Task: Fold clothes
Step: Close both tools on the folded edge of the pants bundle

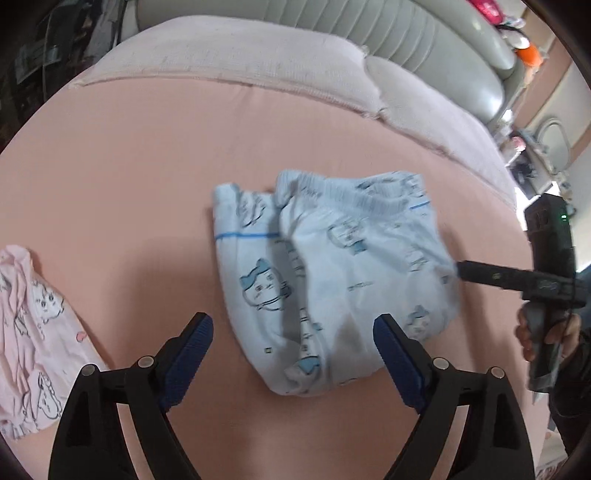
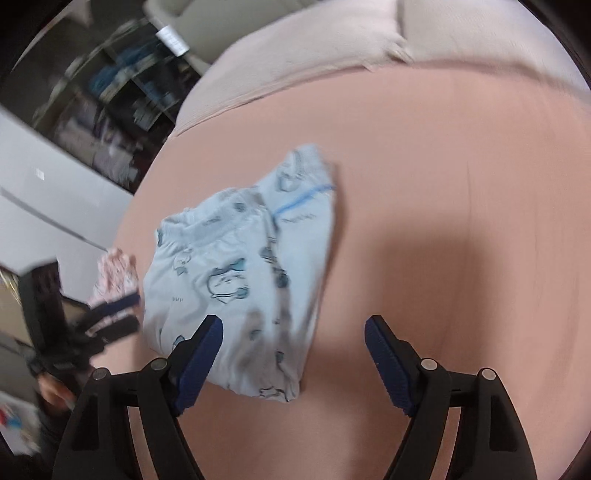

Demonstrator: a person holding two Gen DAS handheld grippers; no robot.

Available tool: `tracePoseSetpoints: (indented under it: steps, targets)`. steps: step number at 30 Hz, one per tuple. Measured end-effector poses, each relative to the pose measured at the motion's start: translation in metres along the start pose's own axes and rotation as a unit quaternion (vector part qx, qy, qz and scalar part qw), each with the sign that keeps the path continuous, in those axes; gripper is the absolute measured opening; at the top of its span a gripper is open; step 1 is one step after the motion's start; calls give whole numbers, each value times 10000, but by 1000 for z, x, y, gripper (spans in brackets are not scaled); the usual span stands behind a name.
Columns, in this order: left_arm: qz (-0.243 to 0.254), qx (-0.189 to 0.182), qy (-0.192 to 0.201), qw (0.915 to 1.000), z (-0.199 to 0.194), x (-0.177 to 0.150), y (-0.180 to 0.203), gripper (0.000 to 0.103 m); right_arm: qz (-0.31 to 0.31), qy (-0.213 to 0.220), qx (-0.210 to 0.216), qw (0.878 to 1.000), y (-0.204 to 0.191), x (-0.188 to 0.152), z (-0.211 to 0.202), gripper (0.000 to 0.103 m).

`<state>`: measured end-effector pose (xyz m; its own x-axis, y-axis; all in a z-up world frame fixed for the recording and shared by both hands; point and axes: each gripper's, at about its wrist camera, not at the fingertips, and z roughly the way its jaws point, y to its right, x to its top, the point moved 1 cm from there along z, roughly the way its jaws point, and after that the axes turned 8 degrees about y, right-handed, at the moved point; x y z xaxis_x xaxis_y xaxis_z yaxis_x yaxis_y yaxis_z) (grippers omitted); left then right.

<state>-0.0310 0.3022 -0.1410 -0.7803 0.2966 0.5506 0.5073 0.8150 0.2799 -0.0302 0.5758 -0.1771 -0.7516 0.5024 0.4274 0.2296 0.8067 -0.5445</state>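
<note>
A light blue garment (image 1: pixel 328 273) with cartoon cat prints lies folded in a bundle on the pink bed sheet (image 1: pixel 129 184). My left gripper (image 1: pixel 293 332) hovers open just above its near end, one finger on each side. From the right, my right gripper (image 1: pixel 461 267) shows at the garment's right edge, and a hand holds its body. In the right wrist view the same blue garment (image 2: pixel 240 280) lies ahead and to the left, and my right gripper (image 2: pixel 293 336) is open, its left finger over the cloth. The left gripper (image 2: pixel 125 306) appears blurred at the left.
A pink printed garment (image 1: pixel 33 339) lies crumpled at the bed's left edge. Pale pillows (image 1: pixel 229 55) and a grey padded headboard (image 1: pixel 424 33) stand at the far side. Dark shelving (image 2: pixel 110 110) stands off the bed's far left. The right part of the sheet (image 2: pixel 461 184) is bare.
</note>
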Motion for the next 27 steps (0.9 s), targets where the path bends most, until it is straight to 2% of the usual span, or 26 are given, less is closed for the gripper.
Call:
tracePoseSetpoints:
  steps: [2, 5, 10, 13, 15, 25, 27]
  targets:
    - [-240, -120, -112, 9996, 7, -3, -5, 89, 347, -75, 307, 9989, 10, -3, 5, 79]
    - [-827, -589, -250, 9945, 16, -9, -17, 89, 1021, -210, 896, 9905, 25, -10, 14, 80]
    - [-1554, -1029, -285, 9821, 23, -11, -34, 89, 1389, -368, 1040, 9841, 32, -7, 23, 80]
    - [-1686, -1181, -269, 9782, 27, -7, -34, 89, 1416, -443, 1134, 9824, 30, -5, 30, 82]
    - [-1774, -1282, -259, 9754, 30, -4, -34, 89, 1416, -494, 1206, 9813, 29, -3, 34, 88]
    - [-2204, -1774, -194, 9590, 43, 10, -32, 90, 2029, -442, 1836, 9608, 30, -2, 51, 89]
    - [-2282, -1827, -187, 9561, 47, 11, -31, 91, 2073, -492, 1823, 9599, 28, 0, 53, 90]
